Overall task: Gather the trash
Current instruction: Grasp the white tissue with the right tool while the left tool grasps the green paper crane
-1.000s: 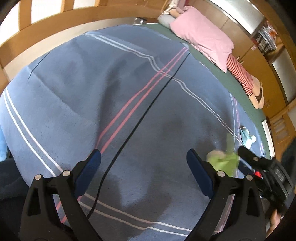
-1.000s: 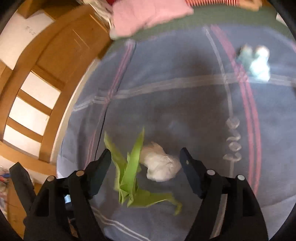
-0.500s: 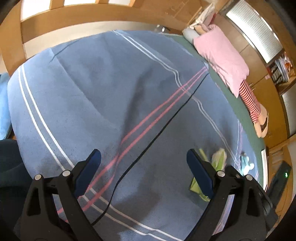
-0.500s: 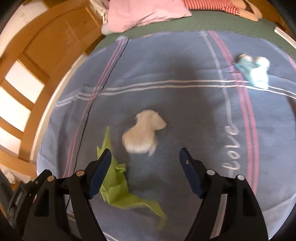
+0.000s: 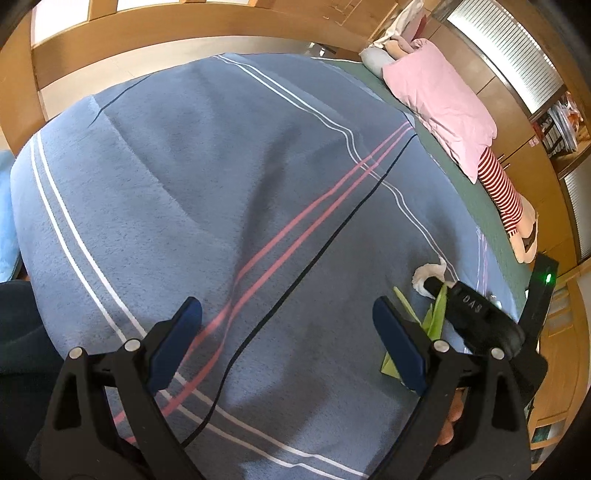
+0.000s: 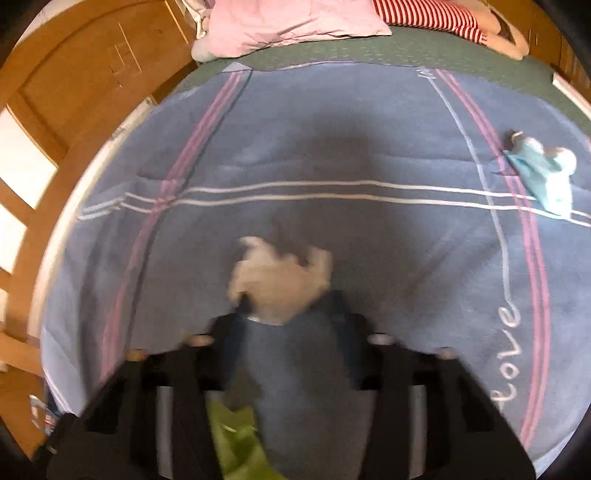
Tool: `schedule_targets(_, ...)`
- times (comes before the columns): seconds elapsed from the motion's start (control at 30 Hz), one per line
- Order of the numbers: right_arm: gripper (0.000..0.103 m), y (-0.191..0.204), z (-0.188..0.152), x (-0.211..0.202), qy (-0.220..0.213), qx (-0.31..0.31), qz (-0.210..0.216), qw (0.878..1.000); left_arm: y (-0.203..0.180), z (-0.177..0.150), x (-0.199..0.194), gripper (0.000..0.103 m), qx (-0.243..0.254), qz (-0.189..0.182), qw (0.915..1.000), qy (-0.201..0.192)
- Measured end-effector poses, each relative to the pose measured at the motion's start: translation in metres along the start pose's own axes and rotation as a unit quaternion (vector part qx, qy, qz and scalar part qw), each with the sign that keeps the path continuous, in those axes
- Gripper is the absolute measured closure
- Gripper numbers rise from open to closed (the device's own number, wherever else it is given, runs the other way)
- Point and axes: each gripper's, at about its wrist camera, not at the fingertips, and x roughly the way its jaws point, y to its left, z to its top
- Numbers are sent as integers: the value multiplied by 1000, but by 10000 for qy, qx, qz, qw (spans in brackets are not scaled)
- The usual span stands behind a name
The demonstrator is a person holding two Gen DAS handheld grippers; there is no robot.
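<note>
A crumpled white tissue (image 6: 279, 278) lies on the blue striped blanket (image 6: 332, 140). My right gripper (image 6: 290, 306) has its jaws close around the tissue; the frame is blurred. The tissue also shows in the left wrist view (image 5: 428, 277), at the tip of the right gripper (image 5: 436, 286). A crumpled green paper (image 6: 236, 439) lies on the blanket under the right gripper and shows in the left wrist view (image 5: 432, 317). A light blue wrapper (image 6: 543, 173) lies at the far right. My left gripper (image 5: 286, 343) is open and empty above the blanket.
A pink pillow (image 5: 439, 99) and a doll in a red striped shirt (image 5: 506, 195) lie at the head of the bed. A wooden bed frame (image 5: 147, 22) runs along the far edge. A thin black cable (image 5: 295, 266) crosses the blanket.
My right gripper moved forward onto the white tissue and its jaws narrowed around it. The green paper now lies under the gripper. My left gripper drifted a little and stayed open.
</note>
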Motion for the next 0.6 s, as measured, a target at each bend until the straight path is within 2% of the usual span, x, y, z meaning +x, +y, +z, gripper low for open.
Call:
schedule_targets(0.17,82,7,-4,-11,-123,-180,-86,9997,-2,2,1,10,53,3,10000,-2)
schedule_targets(0.37,82,-9,-14,-45,-408,-199,-178,9988,-6,0,1,10,234,-7,9997,-53)
schedule_targets(0.5,82,-34,-27,-84,-659,-9,-126,9977,-24,-6,2,10,690,-175,9975,-36)
schedule_targets(0.6,82,-54,-41,-111,-795,81,-204,9966,-47,-13,2,10,1273,-296,9914,-70)
